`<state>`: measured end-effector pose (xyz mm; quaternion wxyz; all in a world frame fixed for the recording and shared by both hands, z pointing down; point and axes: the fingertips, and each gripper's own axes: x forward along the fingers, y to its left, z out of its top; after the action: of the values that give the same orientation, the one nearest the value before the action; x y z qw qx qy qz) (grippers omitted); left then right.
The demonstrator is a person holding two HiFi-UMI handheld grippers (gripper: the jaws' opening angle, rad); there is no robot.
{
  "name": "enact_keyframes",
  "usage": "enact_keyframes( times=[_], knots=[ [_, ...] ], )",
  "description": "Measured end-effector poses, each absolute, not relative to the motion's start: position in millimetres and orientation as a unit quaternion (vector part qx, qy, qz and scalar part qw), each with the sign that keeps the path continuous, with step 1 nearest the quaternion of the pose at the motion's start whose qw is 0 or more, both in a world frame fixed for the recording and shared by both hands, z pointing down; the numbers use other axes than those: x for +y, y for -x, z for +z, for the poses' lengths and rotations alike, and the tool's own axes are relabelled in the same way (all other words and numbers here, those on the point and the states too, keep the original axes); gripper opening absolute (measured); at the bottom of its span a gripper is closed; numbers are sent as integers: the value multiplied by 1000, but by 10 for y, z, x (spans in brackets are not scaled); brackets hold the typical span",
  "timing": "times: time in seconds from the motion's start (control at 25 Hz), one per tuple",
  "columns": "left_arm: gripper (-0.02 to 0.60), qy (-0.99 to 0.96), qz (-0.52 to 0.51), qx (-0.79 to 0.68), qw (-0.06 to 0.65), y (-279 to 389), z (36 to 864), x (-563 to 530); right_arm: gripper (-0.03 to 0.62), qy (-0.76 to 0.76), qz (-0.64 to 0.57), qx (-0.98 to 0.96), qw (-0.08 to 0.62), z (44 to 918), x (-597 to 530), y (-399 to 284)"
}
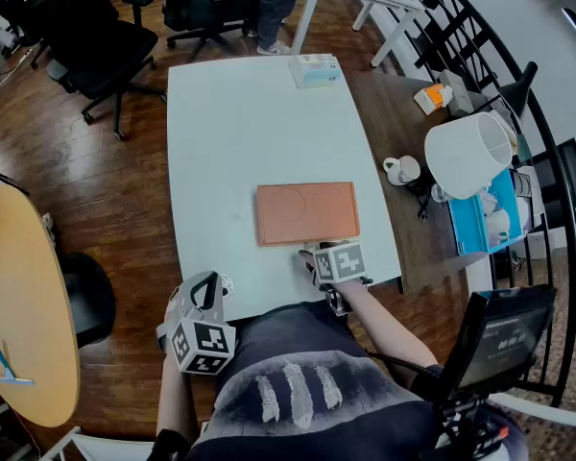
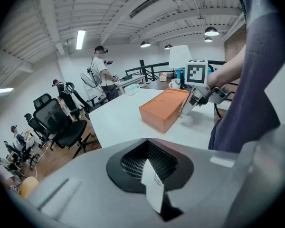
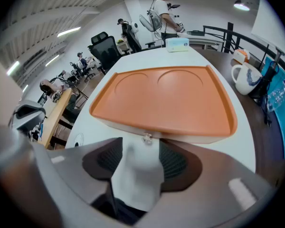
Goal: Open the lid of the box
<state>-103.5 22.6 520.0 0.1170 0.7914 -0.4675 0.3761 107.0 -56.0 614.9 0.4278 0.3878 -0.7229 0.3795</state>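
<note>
Table (image 1: 240, 133), white and long, took up most of our view, and the orange box (image 1: 307, 212) lay flat on it towards the near edge, just in front of us. Its lid (image 3: 166, 99) was down over the paler base, with two shallow round marks pressed into the top. From the right gripper view its front lip overhung the base directly ahead of the jaws.

We held the right gripper (image 1: 312, 254) at the middle of that near edge. Its white fingers (image 3: 137, 170) were closed together, tips against the small metal clasp (image 3: 146, 137) under the lip. We could not tell whether they pinched the clasp or only touched it.

We kept the left gripper (image 1: 204, 291) low beside our body, off the table and well apart from the box. Its fingers were also closed, with nothing between them.

We judged the step in hand to be the first one: getting a hold on the front of the lid, which showed no sign of being raised yet. The next move called for freeing the clasp and swinging the lip up and away from us. Since the box looked light and could slide, the idle gripper might have to press on the base.
</note>
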Motion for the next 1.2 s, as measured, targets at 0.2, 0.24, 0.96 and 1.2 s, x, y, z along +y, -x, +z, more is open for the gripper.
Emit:
enact_keyframes(
  times=[0.2, 0.24, 0.96, 1.2],
  knots=[
    [17, -786, 378, -468, 142, 1145, 5191, 291, 199, -377, 411, -697, 451, 6260, -621, -1023],
    [17, -783, 379, -471, 146, 1171, 5195, 300, 180, -379, 413, -693, 453, 6270, -625, -1027],
    [17, -776, 390, -467, 164, 1168, 5322, 261, 67, -368, 432, -672, 476, 6336, -424, -1125],
    [17, -782, 392, -459, 156, 1161, 5314, 258, 67, -370, 444, -670, 466, 6351, -187, -1091]
  ],
)
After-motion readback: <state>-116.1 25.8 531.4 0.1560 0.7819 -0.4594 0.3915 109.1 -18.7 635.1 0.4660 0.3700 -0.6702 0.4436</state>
